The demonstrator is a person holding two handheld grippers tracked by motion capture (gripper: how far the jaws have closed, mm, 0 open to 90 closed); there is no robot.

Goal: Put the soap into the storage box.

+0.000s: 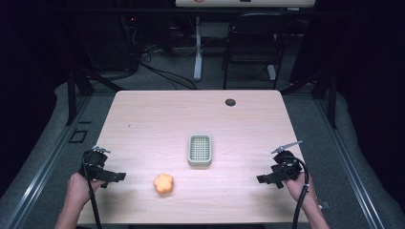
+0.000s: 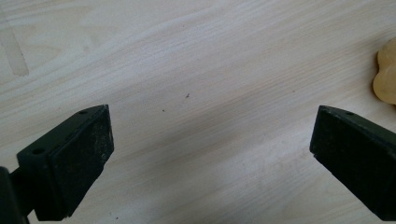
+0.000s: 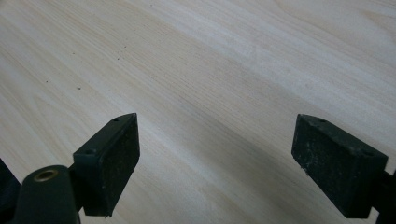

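The pale wooden desk (image 1: pixel 200 119) is evenly lit from above while the room around it sinks into near black; the high view is soft and slightly grainy; in both gripper views the wood grain is sharp, with faint diffuse shadows beneath the black jaws.

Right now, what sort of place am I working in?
Probably a lab or recording workspace: a pale wooden table ringed by dark curtains, cables trailing across the carpeted floor behind it, and a black folding chair beyond the far edge.
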